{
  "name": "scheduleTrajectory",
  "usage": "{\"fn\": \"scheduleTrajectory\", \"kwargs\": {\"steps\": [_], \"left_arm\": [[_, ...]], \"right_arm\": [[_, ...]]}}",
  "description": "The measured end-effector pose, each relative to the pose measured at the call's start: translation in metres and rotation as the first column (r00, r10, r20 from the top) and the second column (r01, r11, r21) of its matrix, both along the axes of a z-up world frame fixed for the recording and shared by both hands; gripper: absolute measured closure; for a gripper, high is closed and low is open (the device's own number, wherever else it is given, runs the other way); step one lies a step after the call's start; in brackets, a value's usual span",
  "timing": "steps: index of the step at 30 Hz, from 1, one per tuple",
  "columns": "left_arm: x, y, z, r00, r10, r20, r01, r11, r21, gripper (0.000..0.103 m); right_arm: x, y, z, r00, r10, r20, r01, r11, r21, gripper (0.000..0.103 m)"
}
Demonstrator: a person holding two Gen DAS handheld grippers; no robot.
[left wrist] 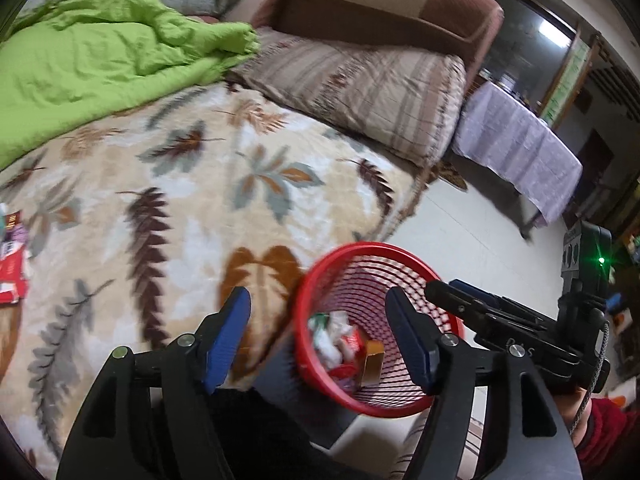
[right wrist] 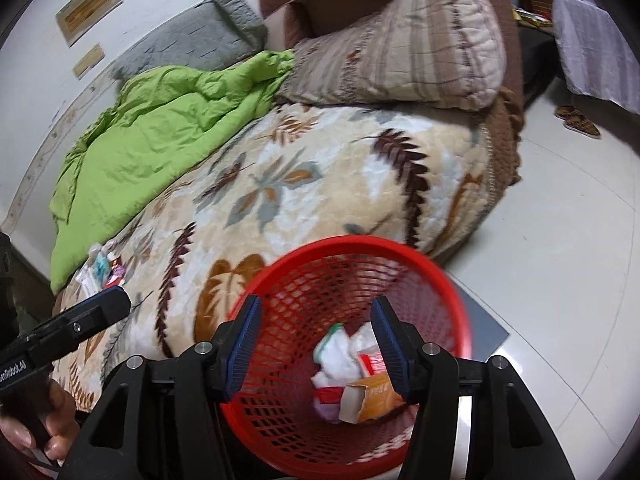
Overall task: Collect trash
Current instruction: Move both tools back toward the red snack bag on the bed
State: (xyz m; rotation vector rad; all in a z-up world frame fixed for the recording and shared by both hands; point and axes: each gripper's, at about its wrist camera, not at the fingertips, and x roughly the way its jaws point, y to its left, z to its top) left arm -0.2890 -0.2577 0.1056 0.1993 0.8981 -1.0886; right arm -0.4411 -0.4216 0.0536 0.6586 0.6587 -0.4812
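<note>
Both pairs of blue-padded fingers stand apart with nothing between them: my left gripper point(left wrist: 320, 340) and my right gripper point(right wrist: 316, 344) hang over the red mesh basket point(right wrist: 448, 280), which sits on the floor against the bed's edge. Below my right fingers lie crumpled white wrappers point(right wrist: 340, 356) and an orange carton point(right wrist: 372, 396), already inside the basket.

More trash point(right wrist: 102, 270) waits on the leaf-patterned blanket point(right wrist: 280, 184), far off to the left of my right fingers, near the green quilt point(right wrist: 152, 132); in the left view a red packet point(left wrist: 12, 276) shows at the frame's edge, well left of those fingers. These scraps look light, thin and crinkly, likely to slip or fold, so I would pinch each one across its bunched middle rather than a flat edge. The plush blanket will give under the pads.

Room over the bed looks open. The basket rim and my other gripper crowd the right side.
</note>
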Motion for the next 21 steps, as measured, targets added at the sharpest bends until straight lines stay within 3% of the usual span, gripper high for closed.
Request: {"fn": "scheduleTrajectory", "kwargs": {"steps": [7,13,18,21], "left_arm": [[0.033,0.05,0.004,0.992,0.127,0.013,-0.127,0.992,-0.02,0.034],[0.062,0.096,0.001,0.969,0.248,0.016,-0.248,0.969,-0.021,0.034],[0.089,0.142,0.003,0.927,0.375,0.022,-0.374,0.926,-0.045,0.034],[0.108,0.177,-0.002,0.885,0.466,-0.007,-0.464,0.879,-0.105,0.034]], "right_arm": [[0.042,0.034,0.015,0.991,0.135,0.024,-0.134,0.99,-0.047,0.042],[0.083,0.069,0.026,0.966,0.256,0.036,-0.253,0.964,-0.079,0.042],[0.108,0.095,0.029,0.94,0.34,0.025,-0.335,0.936,-0.11,0.042],[0.125,0.109,0.032,0.923,0.384,0.021,-0.378,0.917,-0.128,0.042]]}}
